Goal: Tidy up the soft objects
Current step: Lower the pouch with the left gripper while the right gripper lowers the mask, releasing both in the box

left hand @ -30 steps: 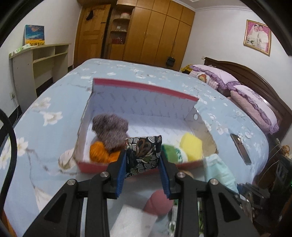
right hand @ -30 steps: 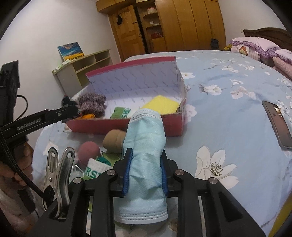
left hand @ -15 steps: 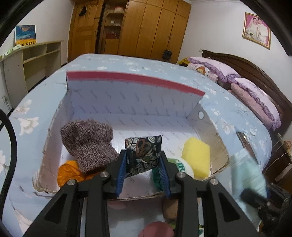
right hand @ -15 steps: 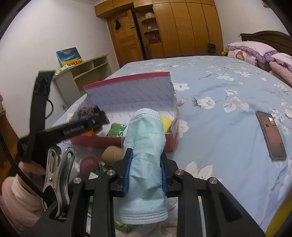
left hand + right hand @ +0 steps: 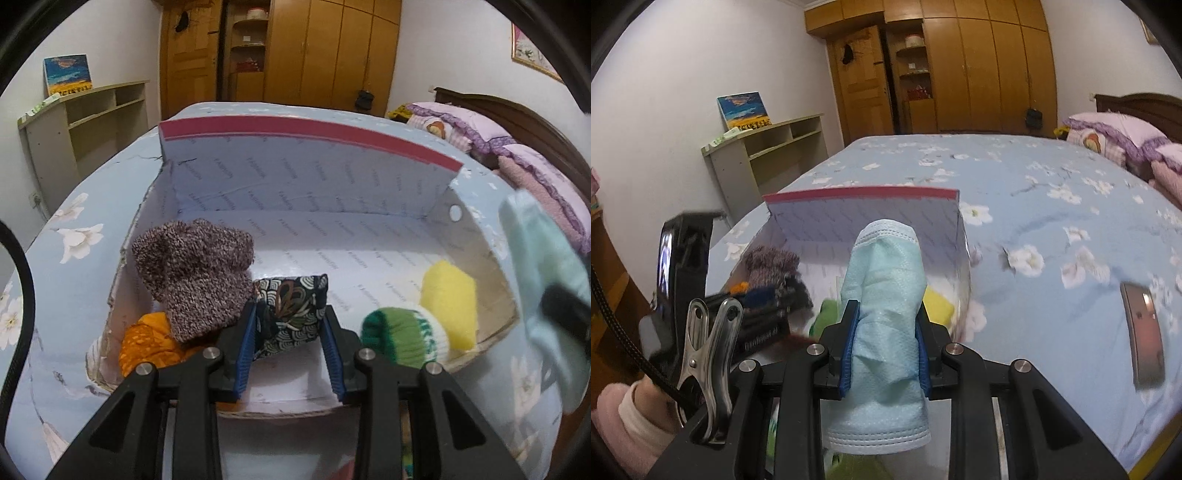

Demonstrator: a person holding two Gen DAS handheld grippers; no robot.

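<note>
Only the left wrist view showed the left gripper [image 5: 290, 338] clamping a dark patterned fabric pouch [image 5: 291, 314] over the open red-rimmed cardboard box [image 5: 310, 127]'s bare middle floor. The right gripper [image 5: 884, 347] pinched a pale blue face mask [image 5: 884, 295] before the box.

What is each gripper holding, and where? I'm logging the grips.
The left gripper clamps a patterned pouch by its sides. The right gripper clamps a folded face mask across its middle.
</note>
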